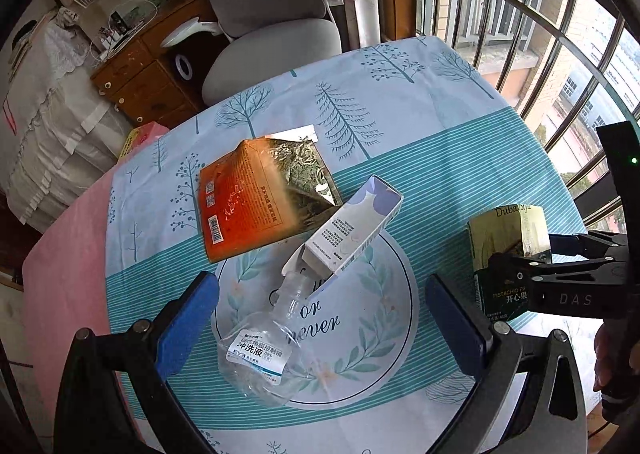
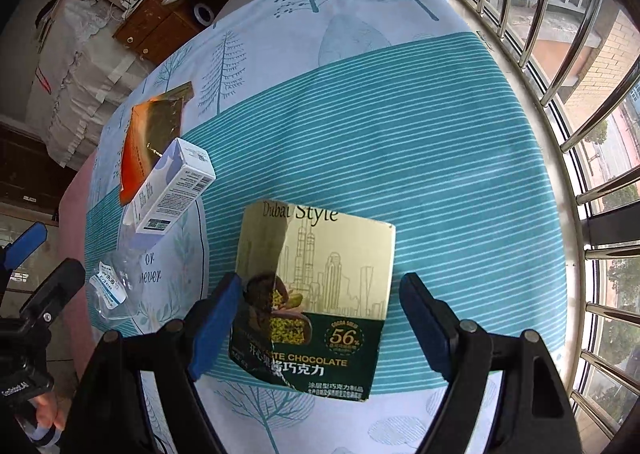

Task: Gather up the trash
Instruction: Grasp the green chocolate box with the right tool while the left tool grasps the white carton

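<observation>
Several pieces of trash lie on the round table's tree-print cloth (image 1: 400,102). A clear plastic solution bag (image 1: 260,350) lies between the open fingers of my left gripper (image 1: 320,326). A white and lilac carton (image 1: 352,230) leans on its neck. An orange and foil pouch (image 1: 260,194) lies behind. A green and gold chocolate box (image 2: 316,294) lies between the open fingers of my right gripper (image 2: 316,322); the left finger (image 2: 212,326) is close to the box edge. The right gripper (image 1: 532,258) also shows in the left wrist view by the box (image 1: 504,238).
A grey office chair (image 1: 272,22) stands behind the table, with a wooden drawer unit (image 1: 140,82) to its left. A barred window (image 2: 580,134) runs along the right edge of the table. A pink cloth (image 1: 64,254) covers the table's left side.
</observation>
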`<state>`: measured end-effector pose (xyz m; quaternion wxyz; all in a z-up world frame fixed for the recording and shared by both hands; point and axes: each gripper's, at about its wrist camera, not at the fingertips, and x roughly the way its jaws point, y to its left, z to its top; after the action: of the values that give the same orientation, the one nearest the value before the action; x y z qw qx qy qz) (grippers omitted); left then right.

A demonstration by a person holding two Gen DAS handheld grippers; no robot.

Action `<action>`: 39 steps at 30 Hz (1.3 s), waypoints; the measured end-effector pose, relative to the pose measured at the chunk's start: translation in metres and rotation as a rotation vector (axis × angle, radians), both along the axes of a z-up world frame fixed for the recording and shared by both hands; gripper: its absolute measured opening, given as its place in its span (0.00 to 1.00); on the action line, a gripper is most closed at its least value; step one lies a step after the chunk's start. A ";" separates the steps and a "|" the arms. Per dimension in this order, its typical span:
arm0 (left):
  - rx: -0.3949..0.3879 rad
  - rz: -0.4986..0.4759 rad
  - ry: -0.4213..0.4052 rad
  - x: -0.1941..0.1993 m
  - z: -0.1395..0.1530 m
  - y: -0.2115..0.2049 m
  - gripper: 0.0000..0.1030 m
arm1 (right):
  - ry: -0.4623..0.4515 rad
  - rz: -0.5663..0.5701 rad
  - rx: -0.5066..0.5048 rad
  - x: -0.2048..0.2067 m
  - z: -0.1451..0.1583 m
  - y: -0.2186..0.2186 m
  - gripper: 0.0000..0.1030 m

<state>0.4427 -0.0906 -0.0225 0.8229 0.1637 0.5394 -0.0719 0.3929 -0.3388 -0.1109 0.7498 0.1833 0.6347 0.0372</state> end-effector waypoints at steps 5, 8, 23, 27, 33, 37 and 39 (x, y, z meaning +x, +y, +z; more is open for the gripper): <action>0.011 -0.022 0.062 0.027 -0.030 -0.016 0.99 | -0.022 0.043 0.049 0.001 0.002 0.005 0.66; 0.028 -0.031 0.081 0.041 -0.044 -0.022 0.99 | -0.031 0.043 0.100 0.001 0.004 0.003 0.60; -0.021 -0.026 0.181 0.060 -0.078 -0.016 0.42 | -0.126 0.051 0.238 -0.007 0.025 -0.008 0.55; -0.072 -0.005 0.169 0.051 -0.069 -0.011 0.36 | -0.141 0.053 0.226 -0.011 0.030 -0.005 0.55; -0.163 0.035 0.146 0.025 -0.045 0.002 0.35 | -0.154 0.043 0.220 -0.023 0.036 0.000 0.54; -0.204 0.053 0.123 0.000 -0.025 0.011 0.35 | -0.165 0.044 0.204 -0.036 0.043 0.008 0.54; -0.223 0.054 0.105 -0.017 -0.014 0.015 0.35 | -0.175 0.042 0.197 -0.044 0.049 0.014 0.54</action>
<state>0.4257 -0.0751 -0.0370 0.8081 0.0524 0.5747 -0.1180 0.3485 -0.3251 -0.0622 0.7796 0.2388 0.5639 0.1310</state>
